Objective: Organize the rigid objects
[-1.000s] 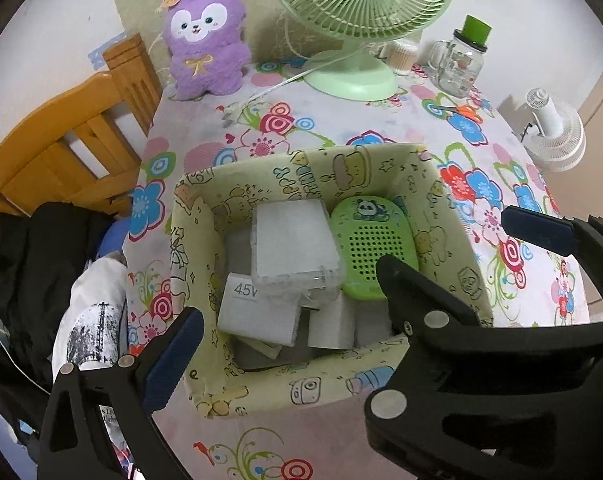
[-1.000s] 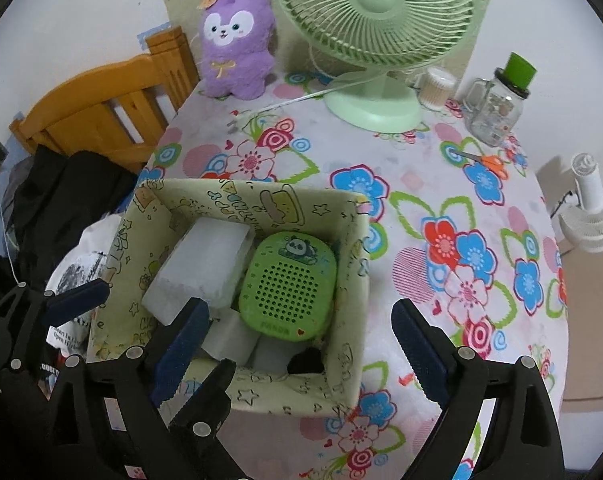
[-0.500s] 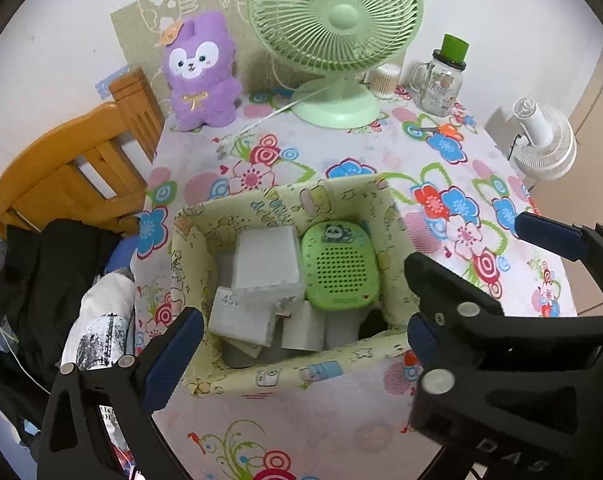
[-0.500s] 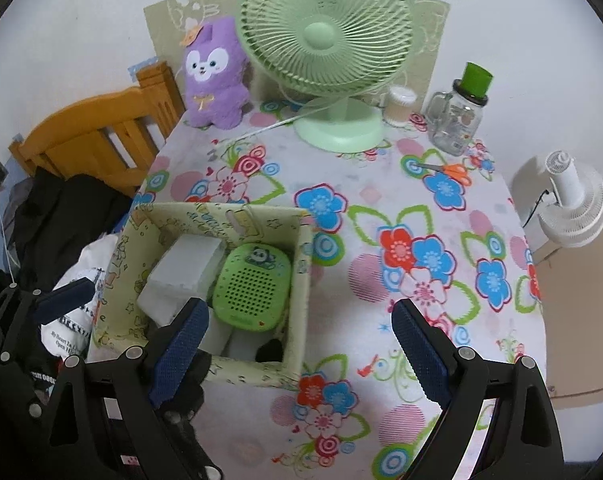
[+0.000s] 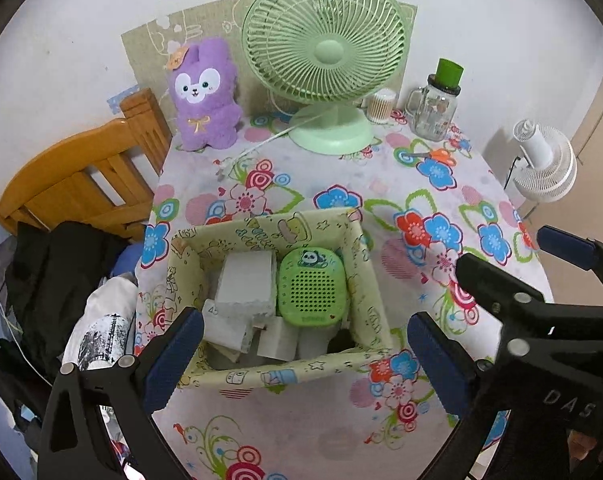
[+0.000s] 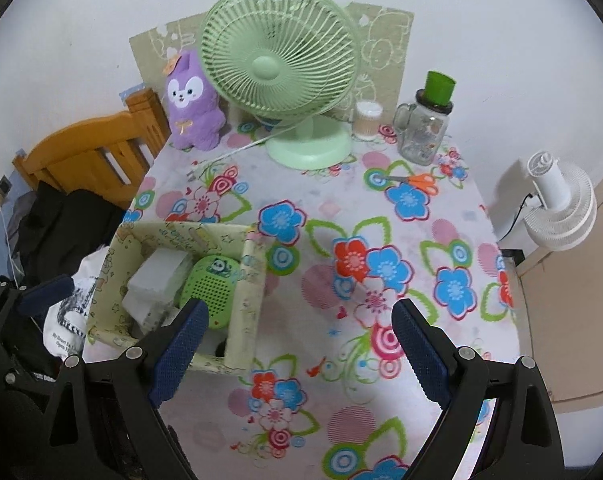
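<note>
Flowers in red, blue and pink cover the cloth on the worktop (image 5: 421,184). At the top of the frame I see a white wall, and against it stand a green fan (image 5: 325,60), a purple plush toy (image 5: 205,96) and a glass jar (image 5: 435,110) with a green lid. Orange scissors (image 6: 415,180) lie near the jar. A wooden chair (image 5: 73,184) sits at the left edge, with dark clothes piled below it. A white fan (image 5: 545,164) stands off the worktop at the right.

Low in the middle of the left view, the yellow fabric box (image 5: 277,372) holds white blocks (image 5: 245,284) and a green speaker (image 5: 311,288) side by side.

My left hand-held gripper (image 5: 301,356) is spread wide with nothing in it. My right hand-held gripper (image 6: 301,348) is wide apart too, empty, over bare cloth just right of the box.
</note>
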Demonstrator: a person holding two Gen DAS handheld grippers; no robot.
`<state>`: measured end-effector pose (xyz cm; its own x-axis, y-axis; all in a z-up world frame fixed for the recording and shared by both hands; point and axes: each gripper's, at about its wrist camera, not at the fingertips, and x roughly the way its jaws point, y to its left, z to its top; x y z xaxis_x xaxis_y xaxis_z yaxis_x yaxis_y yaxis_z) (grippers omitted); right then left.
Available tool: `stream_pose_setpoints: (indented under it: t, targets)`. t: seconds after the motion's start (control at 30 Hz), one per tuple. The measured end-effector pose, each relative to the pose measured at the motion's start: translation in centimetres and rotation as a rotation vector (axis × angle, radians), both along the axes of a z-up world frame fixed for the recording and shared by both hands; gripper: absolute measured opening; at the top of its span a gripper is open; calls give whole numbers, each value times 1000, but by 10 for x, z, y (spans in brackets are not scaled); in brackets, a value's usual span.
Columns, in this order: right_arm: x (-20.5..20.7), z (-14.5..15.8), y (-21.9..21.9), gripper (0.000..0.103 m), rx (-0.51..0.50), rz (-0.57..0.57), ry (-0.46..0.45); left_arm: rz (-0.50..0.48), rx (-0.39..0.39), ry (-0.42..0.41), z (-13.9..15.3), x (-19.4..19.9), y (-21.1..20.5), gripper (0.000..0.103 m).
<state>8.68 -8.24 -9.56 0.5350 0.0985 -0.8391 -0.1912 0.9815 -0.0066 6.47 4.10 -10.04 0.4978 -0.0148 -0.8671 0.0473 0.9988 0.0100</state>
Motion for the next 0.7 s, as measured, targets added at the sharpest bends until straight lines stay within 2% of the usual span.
stream_pose_setpoints:
  t: [0.43, 0.7]
  targets:
    - [-22, 50, -56, 95, 32, -22, -95, 8, -1, -91, 47, -19, -29, 103]
    - [-41, 69, -79, 95, 22, -42, -144, -7, 3, -143, 66, -36, -46, 103]
